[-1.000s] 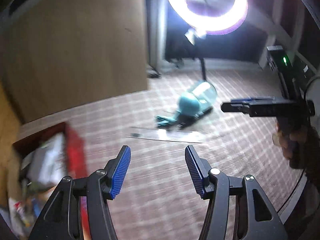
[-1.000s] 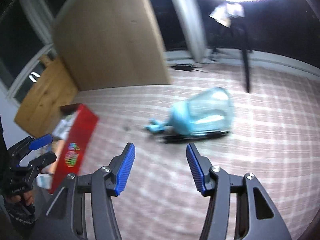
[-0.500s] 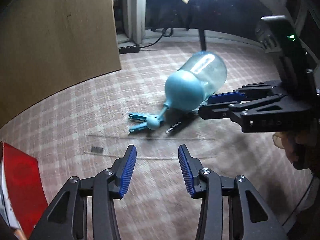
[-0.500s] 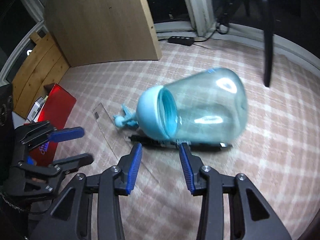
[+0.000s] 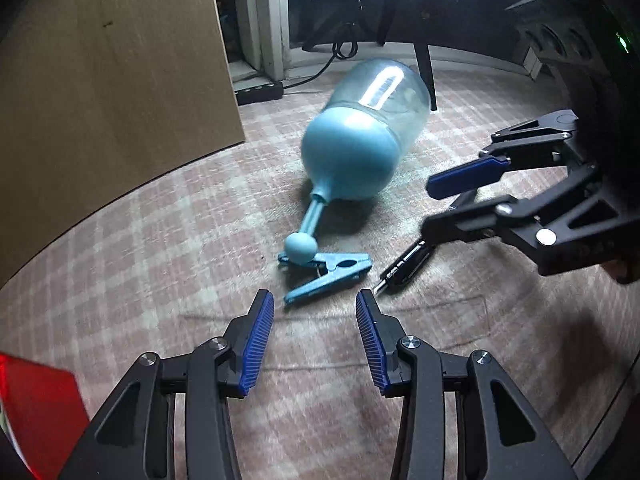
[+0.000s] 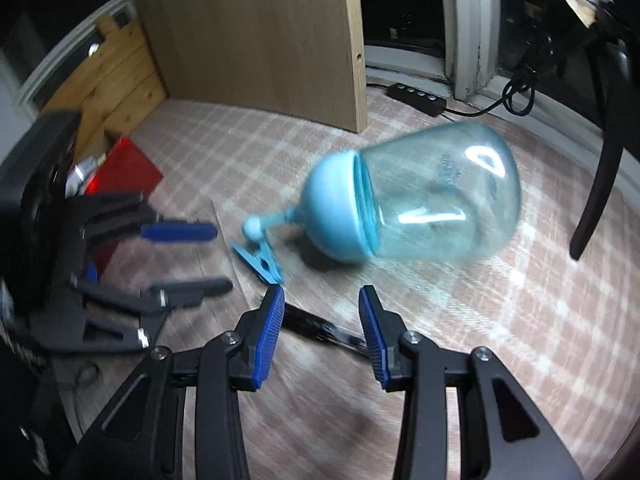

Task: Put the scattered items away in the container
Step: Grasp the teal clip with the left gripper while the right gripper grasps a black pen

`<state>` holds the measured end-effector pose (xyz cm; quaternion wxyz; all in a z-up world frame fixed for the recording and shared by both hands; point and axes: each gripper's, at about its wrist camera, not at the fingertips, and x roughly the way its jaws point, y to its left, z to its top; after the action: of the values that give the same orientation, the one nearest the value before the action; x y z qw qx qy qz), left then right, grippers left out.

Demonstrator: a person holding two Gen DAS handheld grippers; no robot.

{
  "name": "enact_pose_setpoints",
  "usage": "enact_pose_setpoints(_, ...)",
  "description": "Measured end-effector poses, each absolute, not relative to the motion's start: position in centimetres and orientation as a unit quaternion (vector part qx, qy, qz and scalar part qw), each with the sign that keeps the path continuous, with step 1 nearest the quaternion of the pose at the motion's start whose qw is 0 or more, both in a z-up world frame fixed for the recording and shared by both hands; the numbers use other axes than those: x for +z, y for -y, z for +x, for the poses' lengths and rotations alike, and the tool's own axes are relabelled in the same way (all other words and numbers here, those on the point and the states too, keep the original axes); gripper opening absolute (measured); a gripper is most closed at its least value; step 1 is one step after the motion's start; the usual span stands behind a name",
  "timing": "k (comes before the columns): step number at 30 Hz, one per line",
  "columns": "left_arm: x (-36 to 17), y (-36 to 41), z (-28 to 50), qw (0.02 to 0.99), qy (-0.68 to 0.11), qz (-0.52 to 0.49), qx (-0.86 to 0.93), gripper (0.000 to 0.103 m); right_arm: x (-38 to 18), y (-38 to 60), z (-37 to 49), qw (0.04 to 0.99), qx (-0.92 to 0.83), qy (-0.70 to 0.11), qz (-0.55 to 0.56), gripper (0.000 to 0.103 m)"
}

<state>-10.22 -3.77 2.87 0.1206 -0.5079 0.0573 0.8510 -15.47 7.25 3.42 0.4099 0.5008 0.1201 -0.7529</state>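
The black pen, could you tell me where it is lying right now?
The black pen lies on the checked cloth, right of the blue clothes peg and below the tipped bottle; in the right wrist view it lies between the right gripper fingers.

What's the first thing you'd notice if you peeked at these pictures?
A big blue spray bottle lying on its side on the checked carpet. A blue clothespin lies by its nozzle, with a black pen beside it. Both grippers, left and right, hover open nearby.
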Motion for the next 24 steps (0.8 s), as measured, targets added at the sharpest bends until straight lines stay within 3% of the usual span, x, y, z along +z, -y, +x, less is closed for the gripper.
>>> enact_pose_setpoints(8,2.2,3.5,-10.7,0.14,-0.056,-0.514,0.844,0.038,2.5,-8.5,-15.9,0.442,-0.719,-0.148,0.516,0.039)
enact_pose_setpoints(10,2.4,3.4,-10.5,0.147,-0.051,-0.517,0.842,0.025,2.8,-8.6,-15.5,0.449,-0.712,-0.157,0.517,0.039)
enact_pose_setpoints(15,2.2,2.9,-10.2,0.157,-0.05,-0.524,0.836,0.012,2.9,-8.6,-14.3,0.467,-0.687,-0.186,0.525,0.038)
enact_pose_setpoints(19,2.3,2.5,-9.9,0.158,-0.055,-0.525,0.835,0.004,3.1,-8.6,-13.4,0.482,-0.673,-0.207,0.521,0.038)
enact_pose_setpoints(24,2.5,2.2,-9.9,0.156,-0.046,-0.528,0.834,0.003,3.1,-7.9,-12.2,0.494,-0.658,-0.256,0.507,0.038)
